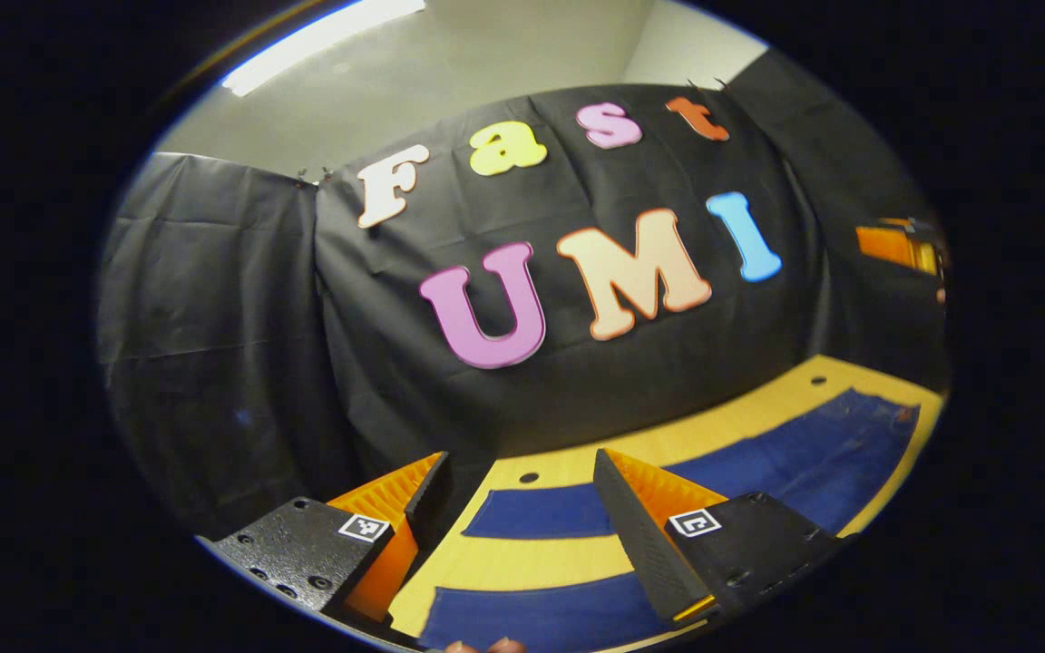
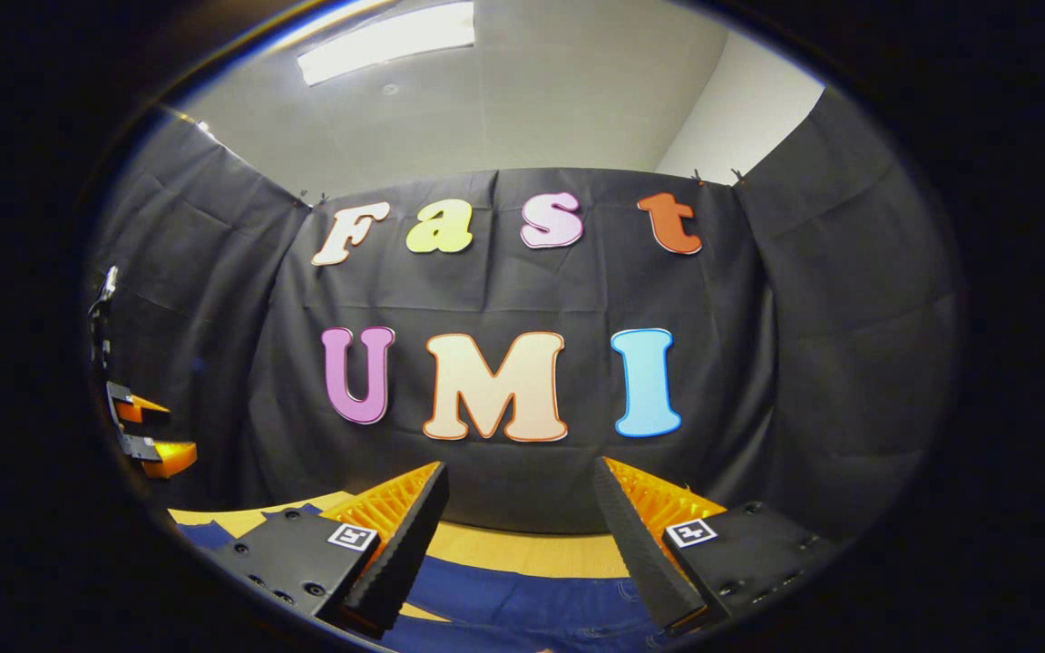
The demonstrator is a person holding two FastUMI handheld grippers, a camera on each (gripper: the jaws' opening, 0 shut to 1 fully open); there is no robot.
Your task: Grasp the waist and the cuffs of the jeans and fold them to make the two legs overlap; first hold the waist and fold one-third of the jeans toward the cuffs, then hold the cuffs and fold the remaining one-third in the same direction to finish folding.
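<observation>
In the left gripper view, the left hand-held gripper (image 1: 519, 494) hangs with fingers apart above the jeans (image 1: 786, 462) spread flat on the yellow bench (image 1: 522, 558). In the right gripper view, the right hand-held gripper (image 2: 519, 503) is likewise spread, gripping nothing, over the jeans' denim (image 2: 522, 594).

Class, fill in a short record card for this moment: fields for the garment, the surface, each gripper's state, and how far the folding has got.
garment: dark blue denim jeans, spread flat with the two legs apart
surface: yellow tabletop in front of the black cloth wall
left gripper: fingers open, above the leg ends, holding nothing
right gripper: fingers open, above the jeans, holding nothing
progress: no fold visible yet
</observation>
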